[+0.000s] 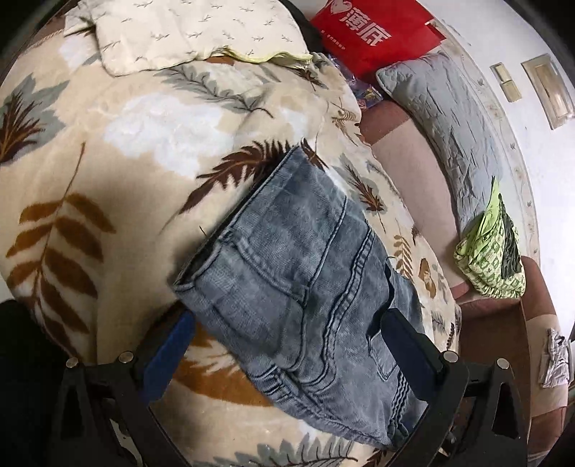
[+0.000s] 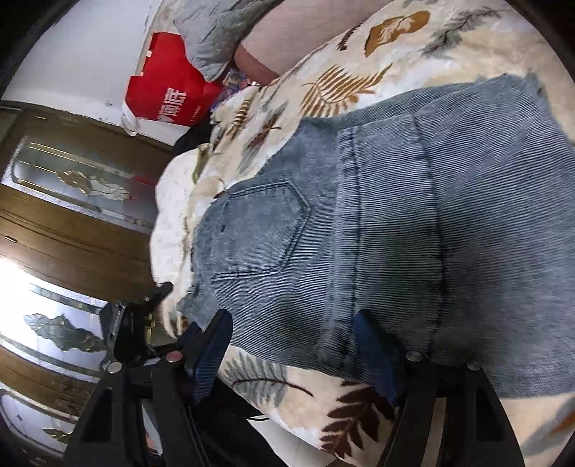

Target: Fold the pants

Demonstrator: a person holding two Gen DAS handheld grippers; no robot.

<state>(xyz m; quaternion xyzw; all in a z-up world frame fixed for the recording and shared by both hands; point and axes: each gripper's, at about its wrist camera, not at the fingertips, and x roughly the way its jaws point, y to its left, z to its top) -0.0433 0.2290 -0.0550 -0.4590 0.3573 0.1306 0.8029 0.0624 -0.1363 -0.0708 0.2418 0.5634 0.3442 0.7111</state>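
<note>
Light blue denim pants (image 1: 305,273) lie folded into a compact stack on a cream leaf-print blanket (image 1: 107,179). My left gripper (image 1: 287,334) is open, its blue-padded fingers (image 1: 169,352) straddling the near end of the stack, not pinching it. In the right wrist view the same pants (image 2: 395,222) show a back pocket (image 2: 258,230) facing up. My right gripper (image 2: 291,337) is open too, its fingers (image 2: 212,352) on either side of the near edge of the denim.
A cream pillow (image 1: 187,32) lies at the blanket's far end. A red paper bag (image 1: 366,36), a grey quilted cushion (image 1: 449,122) and a green patterned cloth (image 1: 492,251) lie on the sofa to the right. A wooden cabinet with glass doors (image 2: 54,222) stands left.
</note>
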